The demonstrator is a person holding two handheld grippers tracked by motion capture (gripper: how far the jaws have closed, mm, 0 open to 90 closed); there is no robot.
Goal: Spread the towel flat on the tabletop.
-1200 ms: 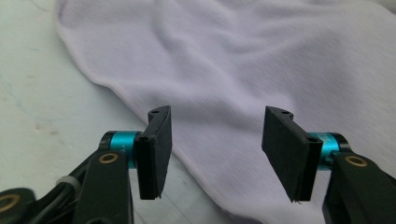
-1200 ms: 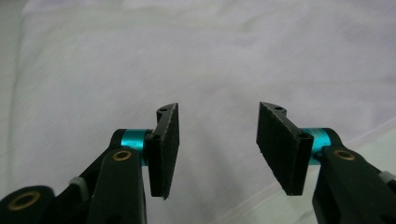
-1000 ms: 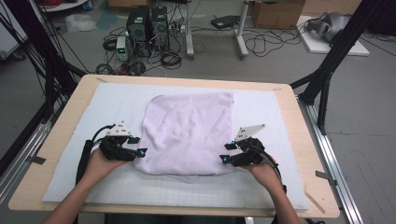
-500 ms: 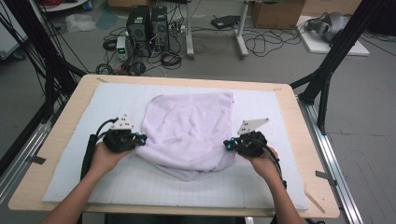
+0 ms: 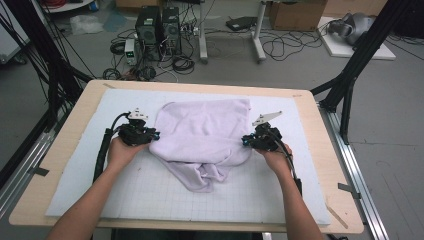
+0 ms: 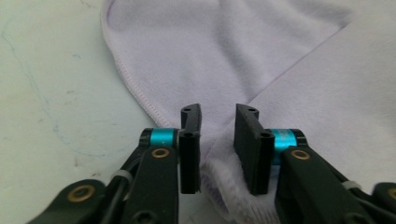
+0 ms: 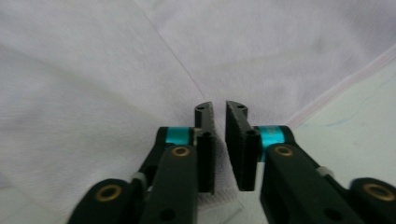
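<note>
A pale lilac cloth lies on the white mat, its near side pulled up and doubled over, with a loose lobe sagging toward me. My left gripper sits at the cloth's left edge and my right gripper at its right edge. In the left gripper view the jaws stand apart over a folded hem of the cloth; they have just been opening, and the fabric lies loose between them. In the right gripper view the jaws show a narrow gap, also just opening, with the cloth slack between the pads.
The gridded white mat covers a wooden table. Black frame posts stand at the table's far corners. Computers and cables lie on the floor beyond the far edge.
Both hands have carried the cloth's near edge away from me, onto the middle of the cloth. The cloth now lies doubled and bunched, where before it lay flat.
</note>
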